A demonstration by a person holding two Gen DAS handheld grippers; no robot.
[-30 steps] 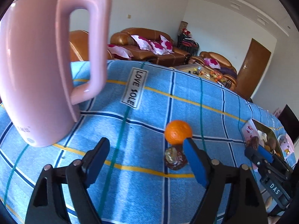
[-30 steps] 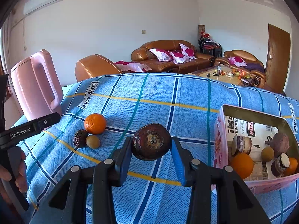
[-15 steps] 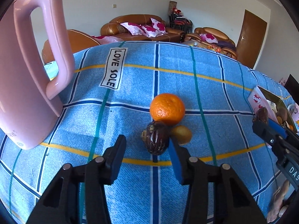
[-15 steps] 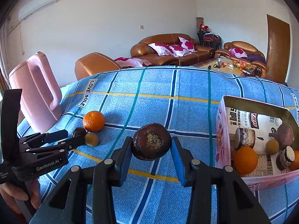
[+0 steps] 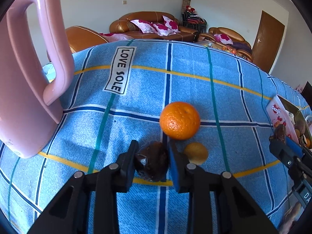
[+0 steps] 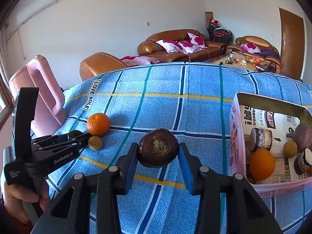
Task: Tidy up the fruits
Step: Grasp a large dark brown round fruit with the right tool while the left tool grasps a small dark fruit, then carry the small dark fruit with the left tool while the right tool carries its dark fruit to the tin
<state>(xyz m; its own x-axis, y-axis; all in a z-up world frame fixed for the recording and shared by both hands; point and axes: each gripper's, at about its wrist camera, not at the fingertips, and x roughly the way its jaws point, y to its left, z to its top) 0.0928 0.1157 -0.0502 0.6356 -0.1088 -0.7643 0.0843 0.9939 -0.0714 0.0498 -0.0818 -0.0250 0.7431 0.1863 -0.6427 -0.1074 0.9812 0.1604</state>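
Your left gripper [image 5: 152, 152] closed onto the dark fruit [image 5: 153, 162] beside the orange [image 5: 179, 120]; your right gripper [image 6: 158, 154] kept clamping a brown fruit [image 6: 158, 147].

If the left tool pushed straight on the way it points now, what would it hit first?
The left tool is already shut on the dark brown fruit. Pushed further, that fruit would probably meet the orange just ahead, slightly right; the gap between them is hard to judge.
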